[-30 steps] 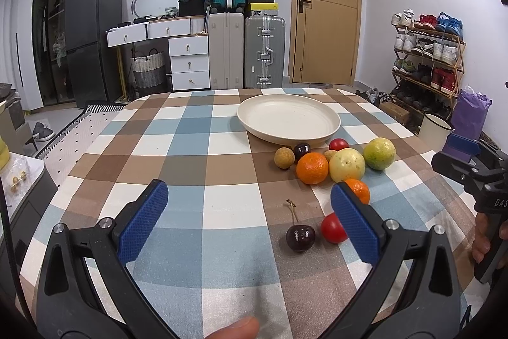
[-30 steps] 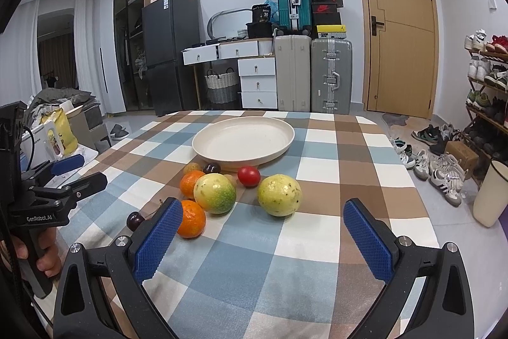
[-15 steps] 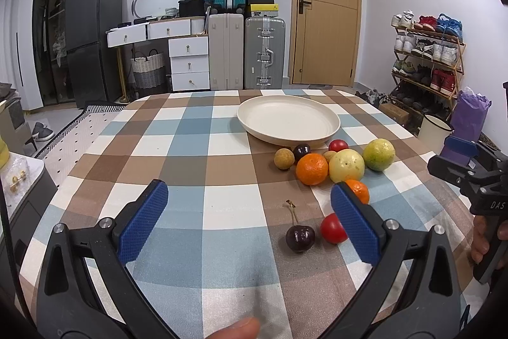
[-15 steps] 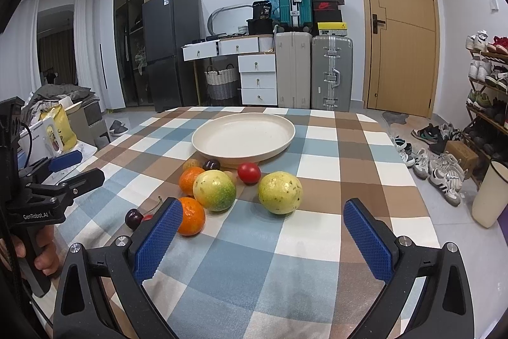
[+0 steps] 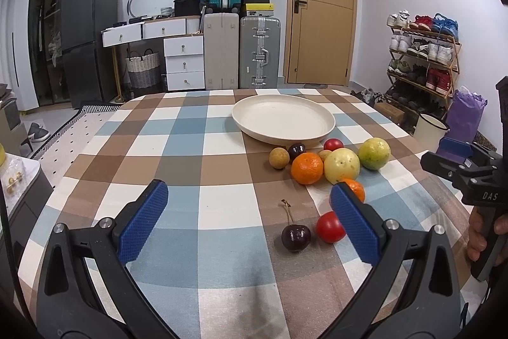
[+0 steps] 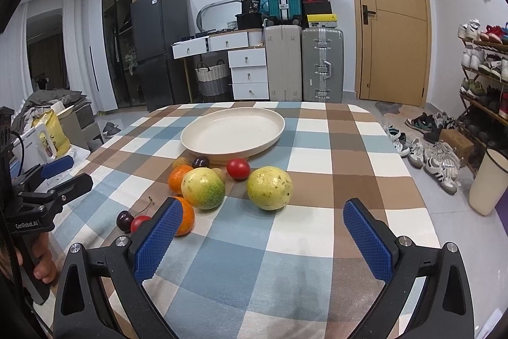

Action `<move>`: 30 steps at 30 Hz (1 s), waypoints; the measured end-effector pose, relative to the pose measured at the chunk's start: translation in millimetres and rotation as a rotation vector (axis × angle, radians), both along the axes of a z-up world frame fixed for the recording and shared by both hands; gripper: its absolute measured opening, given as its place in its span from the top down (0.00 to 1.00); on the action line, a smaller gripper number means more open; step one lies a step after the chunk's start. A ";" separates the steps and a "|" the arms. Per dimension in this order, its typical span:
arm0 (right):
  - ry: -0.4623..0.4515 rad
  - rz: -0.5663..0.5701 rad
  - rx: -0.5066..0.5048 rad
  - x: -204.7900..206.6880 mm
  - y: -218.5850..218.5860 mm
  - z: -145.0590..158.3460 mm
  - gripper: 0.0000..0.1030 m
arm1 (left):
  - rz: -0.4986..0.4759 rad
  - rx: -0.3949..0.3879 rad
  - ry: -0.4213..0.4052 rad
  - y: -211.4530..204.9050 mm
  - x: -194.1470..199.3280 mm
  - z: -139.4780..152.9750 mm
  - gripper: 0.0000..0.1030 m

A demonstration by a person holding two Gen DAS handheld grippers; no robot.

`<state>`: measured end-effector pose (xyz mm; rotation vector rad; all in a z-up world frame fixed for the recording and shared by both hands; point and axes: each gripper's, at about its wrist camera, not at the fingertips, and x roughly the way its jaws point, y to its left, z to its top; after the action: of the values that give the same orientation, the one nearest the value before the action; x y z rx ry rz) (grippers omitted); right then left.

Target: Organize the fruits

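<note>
**Q:** How did your jaws stand?

**A:** You held the left gripper (image 5: 247, 202) spread wide with nothing between its pads. The right gripper (image 6: 263, 221) was likewise spread wide and empty. Both hung above the checked tablecloth (image 5: 197, 148), clear of all fruit.

**Q:** Where did the fruit lie from them?

**A:** In the left wrist view, the dark cherry (image 5: 296, 238) lay just ahead, toward the right-hand pad, its stem pointing away from you. The small red fruit (image 5: 330, 227) sat just beside it, partly behind that pad. Beyond lay a small orange (image 5: 355, 188), a larger orange (image 5: 307, 168), a yellow fruit (image 5: 342, 165) and a green-yellow fruit (image 5: 374, 153), clustered near the cream plate (image 5: 254, 124), which was empty. In the right wrist view, the yellow fruit (image 6: 270, 187) lay ahead, almost centred between the pads.

**Q:** Which hand was nearer?

**A:** By judgement, your left was nearer the cherry; your right was nearer the yellow fruit. A round fruit has no long axis, so only centring mattered.
</note>
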<state>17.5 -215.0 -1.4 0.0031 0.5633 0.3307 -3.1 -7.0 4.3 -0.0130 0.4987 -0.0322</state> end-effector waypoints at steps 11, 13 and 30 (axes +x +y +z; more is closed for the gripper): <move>0.061 -0.026 -0.050 10.6 12.0 -5.6 0.00 | -0.023 0.006 0.065 4.3 9.5 -6.4 0.01; 0.089 -0.003 -0.046 14.2 17.5 -5.9 0.00 | -0.026 0.010 0.079 5.7 10.8 -6.7 0.01; 0.309 0.127 0.002 35.0 64.1 -26.8 0.27 | -0.104 -0.048 0.300 4.8 39.6 -39.1 0.10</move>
<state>52.5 -151.0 -28.2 0.0209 0.8711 0.4589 36.5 -2.2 -34.7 -0.0395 0.7982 -0.1455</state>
